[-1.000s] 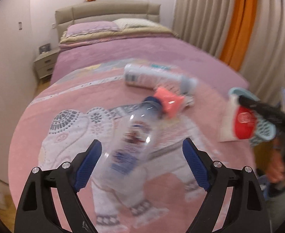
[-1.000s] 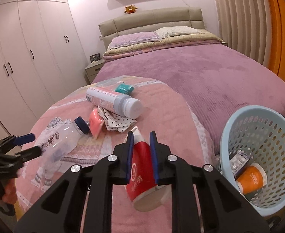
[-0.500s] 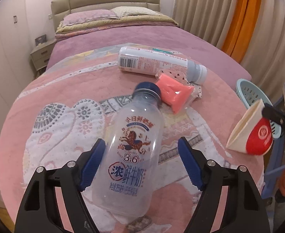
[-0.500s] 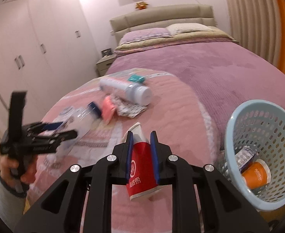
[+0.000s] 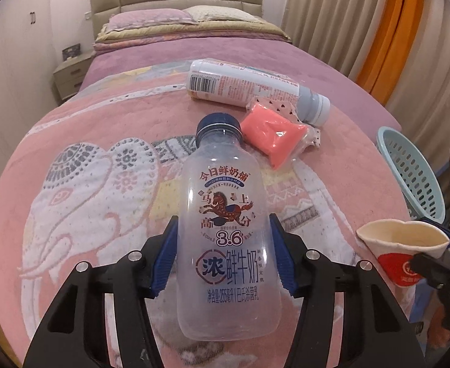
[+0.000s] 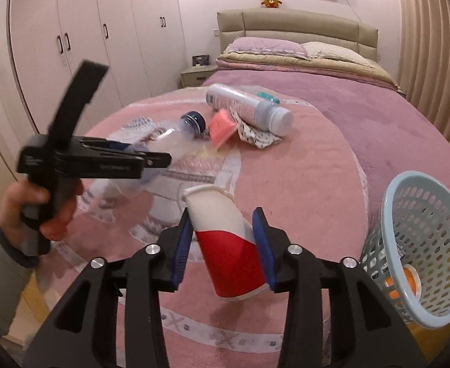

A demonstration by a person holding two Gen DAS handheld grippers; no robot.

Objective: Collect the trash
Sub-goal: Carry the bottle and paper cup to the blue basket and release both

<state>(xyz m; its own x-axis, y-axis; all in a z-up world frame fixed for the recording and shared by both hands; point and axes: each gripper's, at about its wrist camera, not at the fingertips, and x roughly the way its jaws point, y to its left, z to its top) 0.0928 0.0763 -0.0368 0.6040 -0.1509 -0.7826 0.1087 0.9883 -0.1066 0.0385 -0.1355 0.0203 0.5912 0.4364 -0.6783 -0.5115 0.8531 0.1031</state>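
So the bed (image 6: 378, 128) is basically the work area here, with the pink elephant blanket (image 5: 81, 190) spread over the foot end and all the trash dumped on it. The blue basket (image 6: 421, 245) sits just off the bed's right edge, mouth tipped toward the bed, so stuff can be dropped in easily; it already holds something orange.

Left tongs (image 5: 223, 260) are closed on the clear milk bottle (image 5: 225, 214), blue pads against both sides of its lower body, cap pointing away. The bottle lies on the blanket near the pink packet (image 5: 271, 136) and the white bottle (image 5: 243, 89), which both look untouched.

Right tongs (image 6: 222, 245) are gripping the red and white paper cup (image 6: 225, 239), rim forward and tilted, held above the blanket just left of the basket. My guess: it's the next thing going in.

Compared with half a second ago, the left pads were spread wide either side of the bottle, now they've clamped on. On the right, the cup was pinched flat between narrow tongs; now they're wider and it's round again.
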